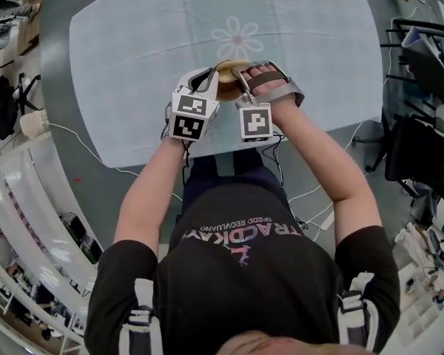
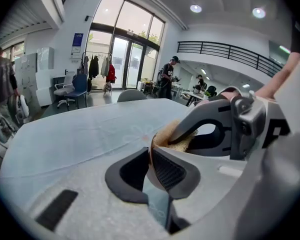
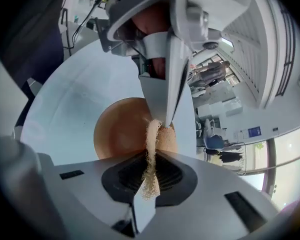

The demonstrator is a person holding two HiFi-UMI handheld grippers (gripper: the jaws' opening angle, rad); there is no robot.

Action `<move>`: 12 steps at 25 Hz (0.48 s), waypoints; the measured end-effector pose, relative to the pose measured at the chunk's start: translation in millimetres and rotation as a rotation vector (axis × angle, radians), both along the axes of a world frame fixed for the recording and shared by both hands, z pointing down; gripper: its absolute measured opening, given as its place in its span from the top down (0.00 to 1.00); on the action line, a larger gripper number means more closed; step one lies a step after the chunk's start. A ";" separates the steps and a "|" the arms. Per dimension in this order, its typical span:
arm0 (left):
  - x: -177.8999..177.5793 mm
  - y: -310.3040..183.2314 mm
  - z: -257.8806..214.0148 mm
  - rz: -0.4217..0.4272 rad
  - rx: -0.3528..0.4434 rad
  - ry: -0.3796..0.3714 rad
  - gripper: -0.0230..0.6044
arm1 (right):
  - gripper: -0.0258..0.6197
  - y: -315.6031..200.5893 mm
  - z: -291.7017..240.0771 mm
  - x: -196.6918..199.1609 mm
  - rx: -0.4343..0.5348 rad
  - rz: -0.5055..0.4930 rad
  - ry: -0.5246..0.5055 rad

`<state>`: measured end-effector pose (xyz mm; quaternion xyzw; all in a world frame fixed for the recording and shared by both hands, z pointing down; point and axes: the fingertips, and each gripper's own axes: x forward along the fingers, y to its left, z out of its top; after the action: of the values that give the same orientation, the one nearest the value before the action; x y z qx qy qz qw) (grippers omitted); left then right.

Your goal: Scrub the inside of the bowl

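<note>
Head view: bowl (image 1: 228, 71) held off the table (image 1: 133, 65), its rim pinched in the nearly closed left gripper (image 1: 209, 80). Right gripper (image 1: 246, 80) clamps a pad (image 3: 151, 149) at the bowl's inside. Bowl looks light, rigid and probably slippery, so the rim grip suits.

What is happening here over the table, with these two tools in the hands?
A person holds a gripper in each hand above a pale blue tablecloth. The left gripper is shut on the rim of a brown bowl. The right gripper is shut on a fibrous scrub pad, which reaches into the bowl's inside.
</note>
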<state>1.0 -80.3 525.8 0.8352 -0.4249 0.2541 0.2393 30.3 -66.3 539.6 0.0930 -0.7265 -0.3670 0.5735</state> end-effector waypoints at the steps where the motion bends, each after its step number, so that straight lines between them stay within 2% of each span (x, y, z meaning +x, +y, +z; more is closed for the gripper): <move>1: 1.6 1.0 0.2 0.019 0.005 -0.015 0.90 | 0.91 1.4 0.7 -0.9 0.004 -0.016 0.004; 4: 3.8 2.6 -0.2 0.040 0.014 -0.027 0.90 | 0.91 0.9 4.4 3.4 0.015 -0.041 0.040; 12: -1.5 -5.4 -6.3 -0.036 0.036 0.000 0.91 | 0.91 -3.0 9.3 12.6 -0.044 0.031 0.069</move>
<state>-0.5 -85.7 519.6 0.8317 -0.4442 0.2422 0.2287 42.9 -69.3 549.0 0.0789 -0.7126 -0.3449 0.6058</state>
